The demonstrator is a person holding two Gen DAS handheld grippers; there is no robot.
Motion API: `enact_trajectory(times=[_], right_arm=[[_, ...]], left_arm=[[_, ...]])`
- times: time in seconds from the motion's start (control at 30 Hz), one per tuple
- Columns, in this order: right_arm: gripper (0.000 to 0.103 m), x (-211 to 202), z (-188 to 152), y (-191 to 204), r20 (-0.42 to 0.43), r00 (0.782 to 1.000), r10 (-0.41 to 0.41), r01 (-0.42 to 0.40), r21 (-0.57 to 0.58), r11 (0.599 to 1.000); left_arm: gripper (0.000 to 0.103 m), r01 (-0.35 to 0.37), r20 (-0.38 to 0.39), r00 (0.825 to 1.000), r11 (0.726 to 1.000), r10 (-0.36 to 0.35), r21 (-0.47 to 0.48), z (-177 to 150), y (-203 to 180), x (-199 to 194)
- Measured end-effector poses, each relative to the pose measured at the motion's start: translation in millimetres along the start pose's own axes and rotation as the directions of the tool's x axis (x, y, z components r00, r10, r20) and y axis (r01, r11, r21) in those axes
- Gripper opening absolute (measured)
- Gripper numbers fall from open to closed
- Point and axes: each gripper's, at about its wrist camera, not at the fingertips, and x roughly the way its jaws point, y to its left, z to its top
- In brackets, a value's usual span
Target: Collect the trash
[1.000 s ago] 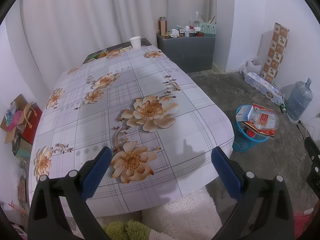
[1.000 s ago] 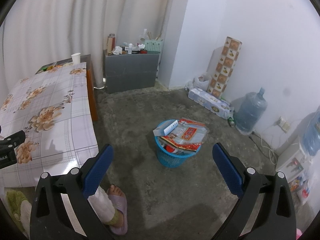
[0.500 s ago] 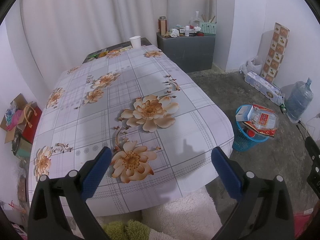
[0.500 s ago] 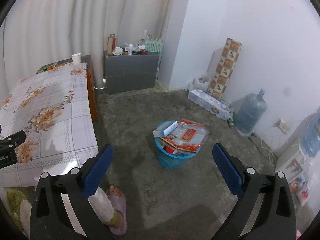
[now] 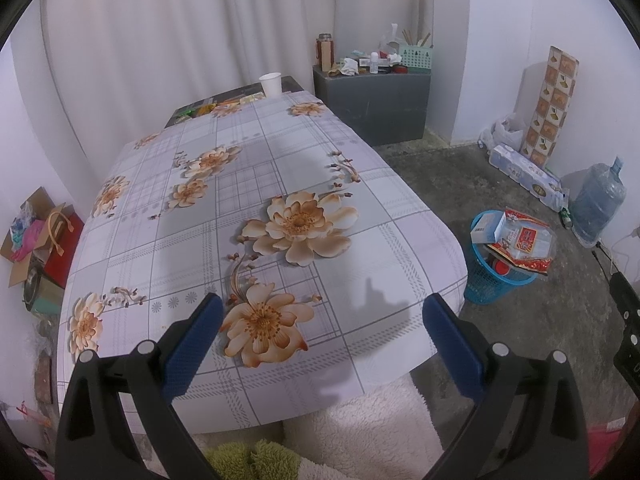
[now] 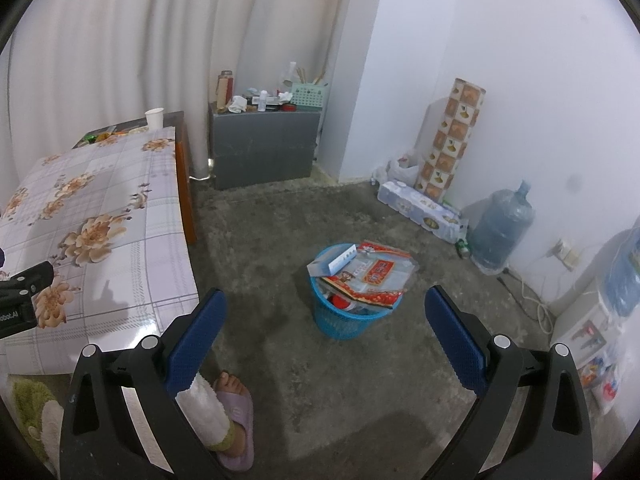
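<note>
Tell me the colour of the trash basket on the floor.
Blue trash basket; clearest in the right wrist view.

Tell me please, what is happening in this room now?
A person is collecting trash with two handheld grippers. Both the left gripper and the right gripper are open and hold nothing. The blue trash basket on the floor is already heaped with a red snack bag and a small box. A paper cup stands at the table's far end.

The left hand-held gripper (image 5: pixel 320 322) has a black plastic frame, silver round screws at its joints, and two textured blue fingers (image 5: pixel 192 342). The right hand-held gripper (image 6: pixel 325 320) is built alike. The person wears fluffy white trousers (image 6: pixel 202 400) with a green cuff and a lilac slipper (image 6: pixel 238 412).
</note>
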Motion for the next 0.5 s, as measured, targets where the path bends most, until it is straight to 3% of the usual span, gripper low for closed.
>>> enact_trajectory(times=[0.5], right_arm=[[0.095, 1.7, 2.3, 0.8, 0.002, 1.000, 0.002, -0.002, -0.003, 1.000]], left_arm=[[0.098, 0.000, -0.001, 1.000, 1.000, 0.000, -0.003, -0.1, 0.3, -0.4]])
